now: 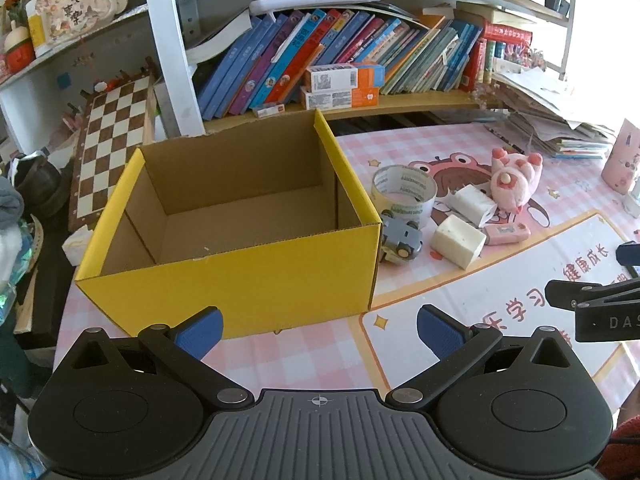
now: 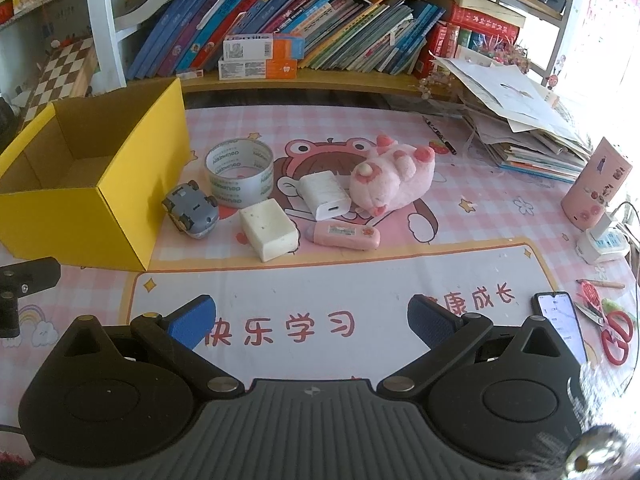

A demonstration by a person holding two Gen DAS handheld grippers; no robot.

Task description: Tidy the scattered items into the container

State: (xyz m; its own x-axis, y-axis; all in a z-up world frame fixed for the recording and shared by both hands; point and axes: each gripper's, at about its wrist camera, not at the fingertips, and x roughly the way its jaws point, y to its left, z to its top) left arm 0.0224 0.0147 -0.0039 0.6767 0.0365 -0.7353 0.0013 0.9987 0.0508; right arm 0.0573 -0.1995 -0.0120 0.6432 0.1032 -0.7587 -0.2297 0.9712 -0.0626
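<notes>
currently both your grippers, left [image 1: 318,326] & right [image 2: 310,320], sit w/ jaws spread, holding nothing. yellow box [image 1: 240,280] is empty; toy car [image 2: 192,210], tape roll [image 2: 240,172], soap block [image 2: 270,230] lie clustered just beside it, probably for short transfers.

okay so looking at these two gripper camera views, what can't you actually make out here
- Yellow box, right wrist view: its floor is mostly hidden by its near wall.
- Toy car, left wrist view: partly hidden behind the box corner.
- Tape roll lettering: too small to read.
- Phone, right wrist view: partly covered by the right gripper.
</notes>
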